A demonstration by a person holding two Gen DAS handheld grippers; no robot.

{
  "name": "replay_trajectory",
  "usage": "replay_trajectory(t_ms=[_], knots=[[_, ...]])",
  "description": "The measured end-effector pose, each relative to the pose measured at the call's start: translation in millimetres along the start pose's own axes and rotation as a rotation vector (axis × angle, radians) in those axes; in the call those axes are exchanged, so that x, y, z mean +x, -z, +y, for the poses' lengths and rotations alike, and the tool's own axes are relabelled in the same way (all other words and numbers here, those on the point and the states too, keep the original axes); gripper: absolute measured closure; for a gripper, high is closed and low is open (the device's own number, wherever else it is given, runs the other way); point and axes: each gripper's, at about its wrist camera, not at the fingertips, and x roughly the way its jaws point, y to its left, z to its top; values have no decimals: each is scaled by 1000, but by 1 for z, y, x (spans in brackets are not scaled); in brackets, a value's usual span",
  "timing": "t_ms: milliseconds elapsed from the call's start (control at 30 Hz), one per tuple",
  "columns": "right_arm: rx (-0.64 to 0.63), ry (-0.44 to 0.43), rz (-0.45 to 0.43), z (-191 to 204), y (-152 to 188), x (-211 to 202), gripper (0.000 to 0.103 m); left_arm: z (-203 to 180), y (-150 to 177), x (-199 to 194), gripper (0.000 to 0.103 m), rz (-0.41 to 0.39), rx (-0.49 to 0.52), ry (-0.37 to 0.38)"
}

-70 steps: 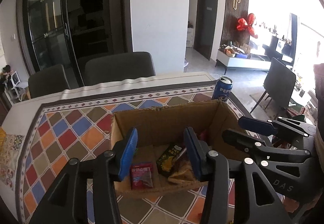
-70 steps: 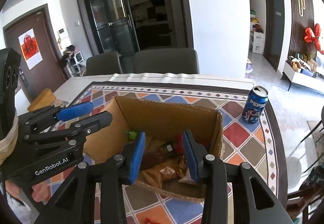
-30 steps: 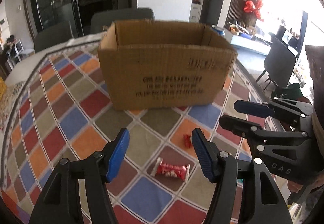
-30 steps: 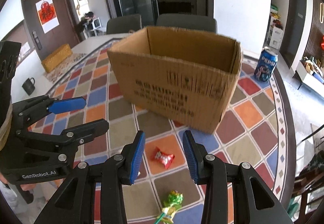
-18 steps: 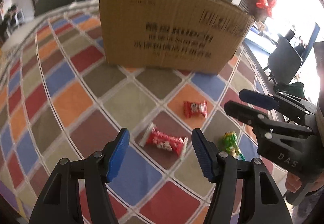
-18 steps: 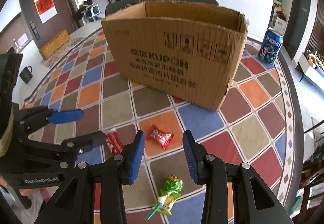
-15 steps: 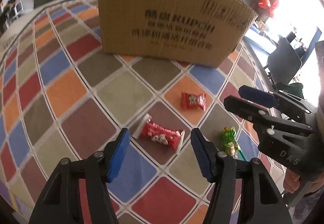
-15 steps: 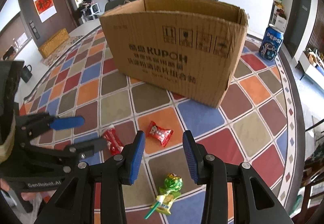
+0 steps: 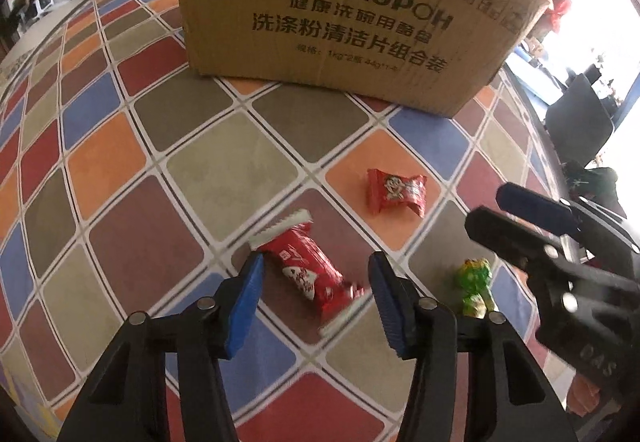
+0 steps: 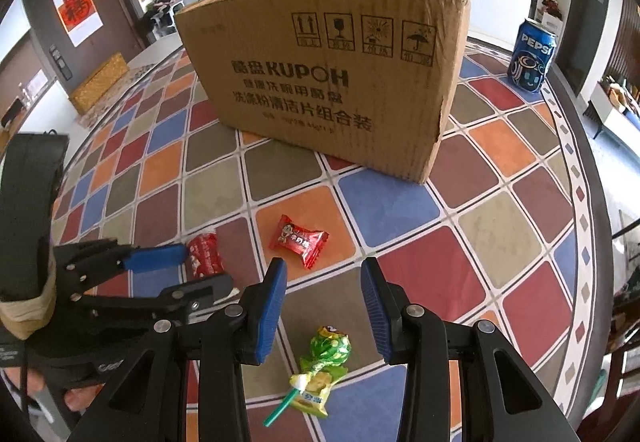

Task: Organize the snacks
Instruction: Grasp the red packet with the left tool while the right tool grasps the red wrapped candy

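Box [image 9: 320, 2] top cut off in left view; contents hidden in both. Long red snack [image 10: 205, 254] half behind left gripper [image 10: 188, 268] in right view. Wrapper print unreadable. Table's [image 10: 520, 242] near edge out of frame.

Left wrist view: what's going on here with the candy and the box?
A person works two handheld grippers over a checkered tablecloth. The left gripper is closing its jaws around a long red snack bar, not yet pinching it. The right gripper hangs open above a green lollipop. A small red candy lies before the cardboard box.
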Motion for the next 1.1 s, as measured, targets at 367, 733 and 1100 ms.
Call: replay_trajectory(t_ms=[367, 733, 1100], knots=[[-21, -8, 32, 4, -1, 14, 63, 12, -2, 0, 81, -19, 30, 2], [-66, -33, 84, 15, -15, 37, 63, 26, -10, -16, 81, -66, 17, -7], [-59, -28, 128, 22, -21, 66, 63, 35, -15, -13, 81, -72, 8, -5]])
